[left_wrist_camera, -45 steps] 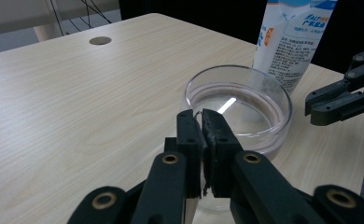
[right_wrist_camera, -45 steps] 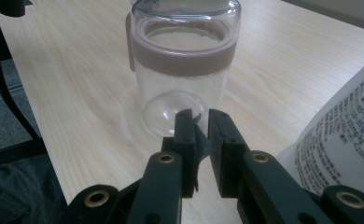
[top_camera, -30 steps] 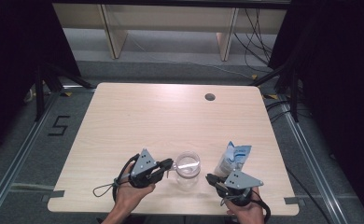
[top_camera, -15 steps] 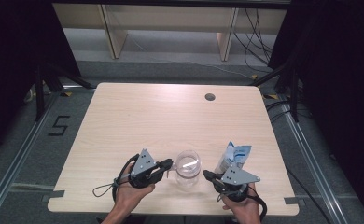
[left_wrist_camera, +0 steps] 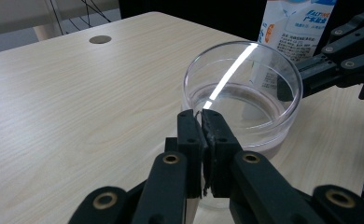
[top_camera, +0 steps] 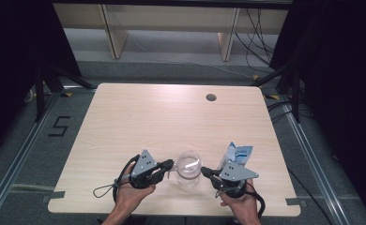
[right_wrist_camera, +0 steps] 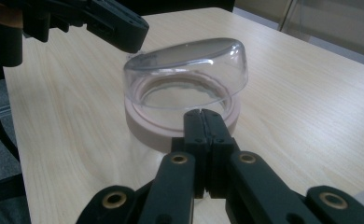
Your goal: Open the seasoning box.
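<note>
A clear round container (top_camera: 189, 165) on a pale pink ring base stands near the table's front edge, between my two grippers. My left gripper (top_camera: 171, 164) meets its left rim. In the left gripper view the jaws (left_wrist_camera: 201, 114) are pressed together with the near wall of the container (left_wrist_camera: 245, 88) between their tips. My right gripper (top_camera: 203, 171) meets the right rim, its jaws (right_wrist_camera: 202, 113) shut on the near wall of the container (right_wrist_camera: 185, 74), whose clear part looks tilted on the ring. A blue and white carton (top_camera: 240, 154) stands just behind the right gripper.
The light wood table (top_camera: 171, 117) has a round cable hole (top_camera: 211, 97) at the back right. Dark floor, cables and shelf legs surround the table. The carton (left_wrist_camera: 301, 23) stands close behind the container in the left gripper view.
Almost nothing has shifted. Both grippers stay at the container's sides, and the right hand has edged very slightly.
</note>
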The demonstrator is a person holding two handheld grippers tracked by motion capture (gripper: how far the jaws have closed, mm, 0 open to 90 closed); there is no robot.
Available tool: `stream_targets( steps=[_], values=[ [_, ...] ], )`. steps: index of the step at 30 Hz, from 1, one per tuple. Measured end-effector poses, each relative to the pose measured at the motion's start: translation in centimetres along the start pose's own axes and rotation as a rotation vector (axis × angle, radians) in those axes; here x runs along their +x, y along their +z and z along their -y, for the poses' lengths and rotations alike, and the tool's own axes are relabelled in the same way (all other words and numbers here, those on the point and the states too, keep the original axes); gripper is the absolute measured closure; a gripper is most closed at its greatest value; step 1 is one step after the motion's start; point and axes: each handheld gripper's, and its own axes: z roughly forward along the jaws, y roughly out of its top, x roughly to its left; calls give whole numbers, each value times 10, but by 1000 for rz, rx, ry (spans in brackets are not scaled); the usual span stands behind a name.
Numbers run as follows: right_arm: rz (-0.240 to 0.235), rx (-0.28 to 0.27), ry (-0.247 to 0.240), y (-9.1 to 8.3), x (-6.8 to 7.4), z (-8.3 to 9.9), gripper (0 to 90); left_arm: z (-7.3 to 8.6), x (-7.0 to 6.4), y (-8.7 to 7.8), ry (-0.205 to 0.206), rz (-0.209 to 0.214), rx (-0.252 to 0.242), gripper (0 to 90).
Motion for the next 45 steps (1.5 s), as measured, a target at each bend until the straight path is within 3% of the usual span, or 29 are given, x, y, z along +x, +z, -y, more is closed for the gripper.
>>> stream_targets(
  steps=[4,9,14,16,18,20,21,22,23,27,34,42,43,45],
  values=[
    [2,-1,1,1,1,-3,900,1,2,1,-12,5,-9,847],
    [-10,-6,-10,3,2,-6,900,-1,9,-5,-60,18,-36,712],
    [0,-27,0,4,6,-10,900,7,10,-15,-61,22,-7,550],
    [-16,-22,-14,3,7,-14,900,16,10,-18,-69,6,33,481],
    [-18,-28,-18,3,8,-16,900,21,10,-19,-88,-3,47,453],
    [-22,-34,-22,3,10,-18,900,24,12,-22,-66,-9,68,428],
    [-11,-38,-11,4,12,-19,899,26,11,-22,-80,-15,67,412],
    [-21,-43,-30,4,12,-21,899,27,12,-24,-72,-16,82,397],
    [-26,-43,-34,5,12,-23,899,28,11,-25,-91,-23,88,379],
    [-38,-55,-35,8,16,-27,898,34,11,-26,-78,-13,132,307],
    [-54,-67,-60,14,22,-33,896,42,13,-28,-91,-13,168,272],
    [-81,-69,-55,19,28,-37,896,48,14,-29,-101,-14,191,262],
    [-89,-65,-64,20,29,-37,896,49,14,-29,-123,-11,191,262],
    [-89,-68,-64,22,30,-38,896,50,15,-30,-111,-16,210,262]
  ],
)
